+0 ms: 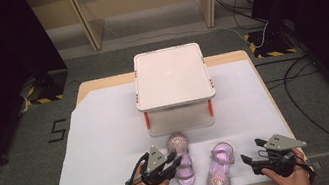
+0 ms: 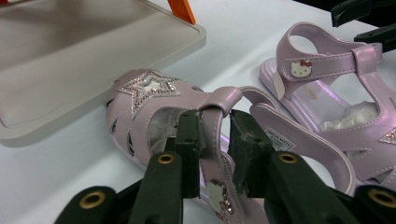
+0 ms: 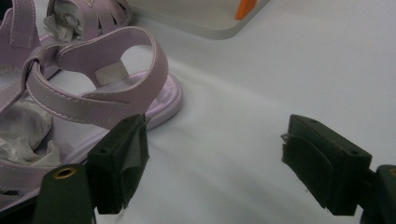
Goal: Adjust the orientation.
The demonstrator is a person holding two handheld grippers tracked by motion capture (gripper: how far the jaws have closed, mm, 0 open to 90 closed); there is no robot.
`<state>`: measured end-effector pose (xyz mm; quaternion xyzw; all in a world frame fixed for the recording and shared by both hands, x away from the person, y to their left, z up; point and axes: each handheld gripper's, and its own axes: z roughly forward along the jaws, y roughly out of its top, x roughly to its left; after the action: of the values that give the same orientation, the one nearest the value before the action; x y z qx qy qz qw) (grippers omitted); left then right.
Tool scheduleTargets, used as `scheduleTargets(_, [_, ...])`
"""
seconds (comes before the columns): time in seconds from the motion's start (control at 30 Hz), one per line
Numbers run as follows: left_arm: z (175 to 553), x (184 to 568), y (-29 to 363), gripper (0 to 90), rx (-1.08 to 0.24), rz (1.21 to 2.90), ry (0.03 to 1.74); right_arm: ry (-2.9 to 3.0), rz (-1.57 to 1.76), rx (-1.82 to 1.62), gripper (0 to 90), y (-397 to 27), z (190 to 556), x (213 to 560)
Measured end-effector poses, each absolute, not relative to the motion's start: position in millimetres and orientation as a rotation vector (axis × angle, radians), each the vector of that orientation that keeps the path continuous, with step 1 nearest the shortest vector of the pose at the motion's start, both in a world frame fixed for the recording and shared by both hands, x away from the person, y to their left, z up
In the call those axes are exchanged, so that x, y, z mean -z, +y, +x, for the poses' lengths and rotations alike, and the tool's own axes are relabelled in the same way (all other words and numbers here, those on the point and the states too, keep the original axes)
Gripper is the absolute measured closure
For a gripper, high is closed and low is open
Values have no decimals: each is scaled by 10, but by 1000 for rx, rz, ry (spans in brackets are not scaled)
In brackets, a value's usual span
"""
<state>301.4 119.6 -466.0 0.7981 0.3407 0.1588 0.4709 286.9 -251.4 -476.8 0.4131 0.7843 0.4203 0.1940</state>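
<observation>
Two lilac child's sandals lie on the white sheet near the front edge. The left sandal [image 1: 181,158] [image 2: 144,88] has a glittery star on its toe. My left gripper [image 1: 176,161] [image 2: 215,135] has its jaws on either side of that sandal's centre strap, pads against it. The right sandal [image 1: 220,172] [image 2: 317,70] [image 3: 93,98] lies toe toward me, stuffed with tissue. My right gripper [image 1: 251,151] [image 3: 215,149] rests just right of it, open, with only bare sheet between the pads. Its left pad sits close to the sandal's heel rim.
A white two-tier rack [image 1: 171,76] [image 2: 93,42] [image 3: 201,18] with orange posts stands behind the sandals at the table's middle. The white sheet [image 1: 108,132] covers most of the wooden table. Cables trail across the floor at the right.
</observation>
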Motion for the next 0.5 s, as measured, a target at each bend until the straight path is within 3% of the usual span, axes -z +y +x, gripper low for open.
scheduleTargets(0.5, [3014, 4634, 1394, 837, -490, 1915, 869, 2186, 1164, -1184, 228, -2533, 2871, 4762])
